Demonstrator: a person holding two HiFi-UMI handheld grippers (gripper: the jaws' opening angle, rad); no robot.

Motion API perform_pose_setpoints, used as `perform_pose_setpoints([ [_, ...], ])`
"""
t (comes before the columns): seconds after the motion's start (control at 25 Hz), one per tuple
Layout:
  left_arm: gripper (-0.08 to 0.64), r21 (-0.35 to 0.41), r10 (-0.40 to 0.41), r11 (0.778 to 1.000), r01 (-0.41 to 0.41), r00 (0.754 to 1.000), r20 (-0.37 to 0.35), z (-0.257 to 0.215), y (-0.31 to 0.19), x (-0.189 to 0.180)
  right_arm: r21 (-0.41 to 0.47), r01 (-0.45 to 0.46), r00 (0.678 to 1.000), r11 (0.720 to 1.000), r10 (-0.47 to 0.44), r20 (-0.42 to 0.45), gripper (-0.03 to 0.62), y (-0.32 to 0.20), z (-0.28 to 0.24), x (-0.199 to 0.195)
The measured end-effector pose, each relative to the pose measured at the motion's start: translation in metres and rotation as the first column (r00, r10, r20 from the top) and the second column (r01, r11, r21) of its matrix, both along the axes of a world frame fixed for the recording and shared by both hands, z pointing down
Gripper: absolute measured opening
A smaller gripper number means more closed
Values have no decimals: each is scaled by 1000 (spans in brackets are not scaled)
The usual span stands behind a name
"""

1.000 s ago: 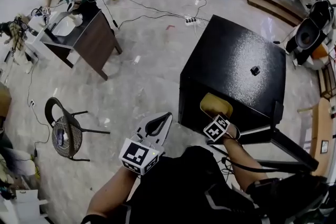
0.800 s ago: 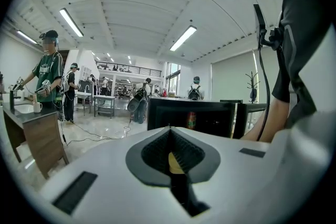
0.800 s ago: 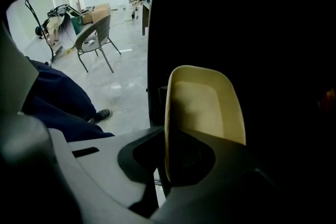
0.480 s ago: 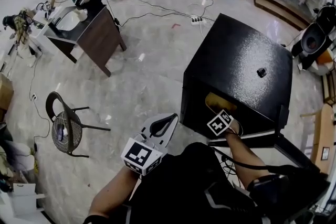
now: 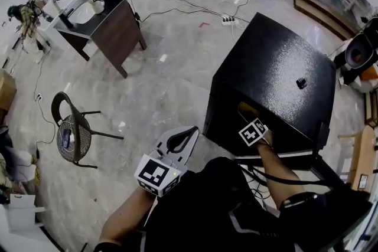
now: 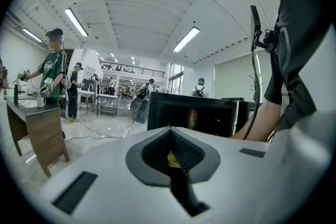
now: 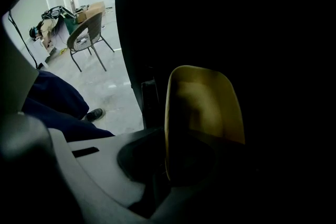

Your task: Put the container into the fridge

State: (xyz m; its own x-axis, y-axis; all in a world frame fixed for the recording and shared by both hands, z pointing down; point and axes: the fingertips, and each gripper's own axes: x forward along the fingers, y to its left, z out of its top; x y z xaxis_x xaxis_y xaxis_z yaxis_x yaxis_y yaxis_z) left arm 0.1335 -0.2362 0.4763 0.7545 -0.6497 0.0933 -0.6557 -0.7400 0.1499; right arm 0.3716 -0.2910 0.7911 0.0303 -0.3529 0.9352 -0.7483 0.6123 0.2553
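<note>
The task looks well under way but not finished. The right gripper (image 7: 164,152) points steeply down into the open front of the black fridge (image 5: 271,71), and its jaws are clamped on the rim of the yellow container (image 7: 205,107). In the right gripper view the container stands on edge against the dark interior. From the head view only a sliver of yellow shows just inside the opening, right above the gripper's marker cube. So the container has reached the fridge and seems partly inside, yet it is not set down. No view shows what it would rest on, since the inside is too dark to read.

What is left, as a judgement: lower the container onto a shelf or the fridge floor, open the jaws, draw the right gripper out, and perhaps close the door.

The left gripper (image 5: 186,133) hangs level in front of the person, to the left of the fridge and well apart from it. Its jaws are pressed together with nothing between them.

By count there are 1 fridge, 1 container and 2 grippers. 1 small black object (image 5: 302,83) sits on the fridge top, and 1 chair (image 5: 74,138) stands on the floor at the left. Inside the fridge, the left gripper view shows 1 reddish can-like item (image 6: 192,118), too small to identify.
</note>
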Motion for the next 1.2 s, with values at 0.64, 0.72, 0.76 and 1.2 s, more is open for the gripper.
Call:
perform_pose_setpoints([
  [0.64, 8, -1, -49, 999, 49, 999, 12, 6, -6, -12, -8, -14, 1000, 1000, 14, 1, 18, -19, 16, 11],
  [0.72, 8, 0, -45, 999, 45, 999, 19, 7, -6, -12, -10, -16, 1000, 1000, 16, 14, 18, -20, 20, 11],
  [0.76, 8, 0, -45, 999, 45, 999, 21, 7, -6, -12, -10, -17, 1000, 1000, 18, 20, 18, -20, 21, 11],
  [1.2, 8, -11, -42, 999, 42, 999, 28, -1, -5, -18, 31, -27, 999, 999, 28, -35, 147, -19, 10, 16],
])
